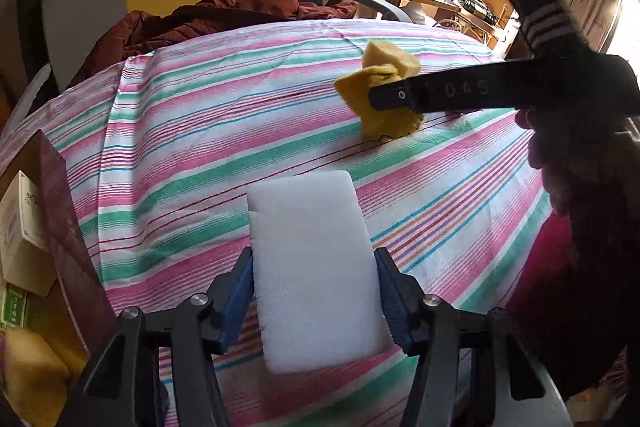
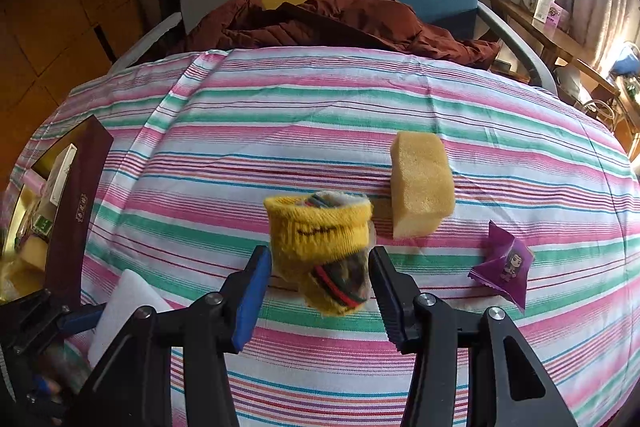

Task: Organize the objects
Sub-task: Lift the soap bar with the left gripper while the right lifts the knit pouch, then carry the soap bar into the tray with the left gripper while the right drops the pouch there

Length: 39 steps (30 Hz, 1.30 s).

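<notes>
left gripper [image 1: 314, 291]: jaws clamped on the white foam block [image 1: 312, 267]
right gripper [image 2: 318, 291]: jaws pinched the yellow sock [image 2: 320, 239] above the striped desk [image 2: 280, 115]

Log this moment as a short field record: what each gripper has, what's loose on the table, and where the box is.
left gripper: shut on white foam block
right gripper: jaws around yellow sock, grip not clear
loose on striped tablecloth: yellow sponge, purple packet
dark red box: left table edge, already holding items
behind table: chair with brown jacket
</notes>
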Tool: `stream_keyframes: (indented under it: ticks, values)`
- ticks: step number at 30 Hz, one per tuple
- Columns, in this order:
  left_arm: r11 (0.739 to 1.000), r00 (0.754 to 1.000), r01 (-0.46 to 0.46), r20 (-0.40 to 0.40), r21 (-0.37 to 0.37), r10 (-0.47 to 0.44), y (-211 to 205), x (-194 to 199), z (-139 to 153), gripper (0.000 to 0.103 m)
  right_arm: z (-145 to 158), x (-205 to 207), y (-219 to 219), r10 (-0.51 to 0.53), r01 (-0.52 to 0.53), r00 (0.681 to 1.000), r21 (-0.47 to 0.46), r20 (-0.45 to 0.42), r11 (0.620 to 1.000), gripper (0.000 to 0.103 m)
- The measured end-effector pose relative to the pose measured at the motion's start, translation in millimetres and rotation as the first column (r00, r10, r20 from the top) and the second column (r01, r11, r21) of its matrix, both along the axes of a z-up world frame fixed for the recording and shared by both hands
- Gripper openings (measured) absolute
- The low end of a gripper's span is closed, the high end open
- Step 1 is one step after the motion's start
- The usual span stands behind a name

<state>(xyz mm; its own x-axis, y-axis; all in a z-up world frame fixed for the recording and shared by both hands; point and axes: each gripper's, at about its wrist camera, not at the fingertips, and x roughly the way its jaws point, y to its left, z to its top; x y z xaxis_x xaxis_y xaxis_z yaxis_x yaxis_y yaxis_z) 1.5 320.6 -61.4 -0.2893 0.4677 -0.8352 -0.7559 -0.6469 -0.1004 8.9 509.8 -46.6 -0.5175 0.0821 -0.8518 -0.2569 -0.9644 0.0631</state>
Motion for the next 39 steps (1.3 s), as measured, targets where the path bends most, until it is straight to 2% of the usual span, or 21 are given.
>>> stream_keyframes:
  ticks: [6,10,13,15,19,21,23,27,28,30,31,35,39]
  values:
    - [0.996,0.999,-0.041,-0.016,0.081,0.042,-42.1,3.9,34.8,0.059,1.6,-0.3,-18.1,0.049,-0.049,0.999,0.005,0.009,0.999,0.050]
    - [0.986,0.994,-0.103,-0.024,0.128,0.107,-73.6,-4.9,50.8,0.059,10.9,0.4,-37.7,0.077,-0.076,0.997,0.014,-0.008,0.997,0.045]
    - [0.974,0.985,-0.166,-0.016,0.152,0.171,-100.5,-13.9,56.7,0.059,9.7,1.1,-33.8,0.028,-0.028,1.000,0.002,-0.010,1.000,0.046]
    - [0.967,0.980,-0.193,-0.018,0.168,0.198,-115.0,-16.1,59.8,0.059,9.0,5.3,-21.3,-0.031,0.031,1.000,-0.021,-0.004,0.999,0.054]
    - [0.954,0.972,-0.229,-0.007,0.195,0.235,-131.2,-18.0,63.1,0.059,13.8,8.7,-6.5,-0.109,0.108,0.994,-0.018,-0.023,0.994,0.086]
    - [0.951,0.971,-0.235,0.000,0.200,0.240,-133.5,-18.4,63.0,0.059,11.3,1.6,-7.2,-0.098,0.098,0.995,-0.024,-0.015,0.995,0.090]
    - [0.951,0.972,-0.231,0.000,0.205,0.236,-133.4,-17.0,63.6,0.059,6.4,-10.3,-11.5,-0.091,0.091,0.996,0.011,0.009,0.996,0.097]
    - [0.951,0.973,-0.226,0.009,0.211,0.229,-137.0,-15.6,64.9,0.059,-9.5,-37.0,-11.1,-0.097,0.091,0.993,0.087,0.063,0.992,0.098]
    - [0.951,0.973,-0.227,0.010,0.212,0.230,-139.5,-15.4,65.3,0.059,-15.9,-42.7,-9.9,-0.096,0.088,0.992,0.091,0.086,0.992,0.096]
    - [0.949,0.972,-0.233,0.011,0.214,0.237,-145.4,-15.9,66.2,0.059,-29.5,-50.2,-8.6,-0.095,0.083,0.986,0.090,0.138,0.992,0.070]
    - [0.946,0.969,-0.242,0.011,0.215,0.245,-149.4,-16.8,67.0,0.059,-32.9,-51.0,-8.9,-0.105,0.090,0.984,0.102,0.145,0.991,0.050]
    - [0.931,0.956,-0.290,0.014,0.223,0.294,-171.0,-24.8,70.3,0.059,-17.7,-39.7,-17.8,-0.083,0.076,0.993,0.088,0.085,0.993,0.047]
    - [0.897,0.924,-0.375,0.012,0.234,0.383,-205.3,-37.1,76.3,0.059,13.3,-26.3,-44.8,-0.025,0.026,1.000,0.052,-0.009,0.998,0.047]
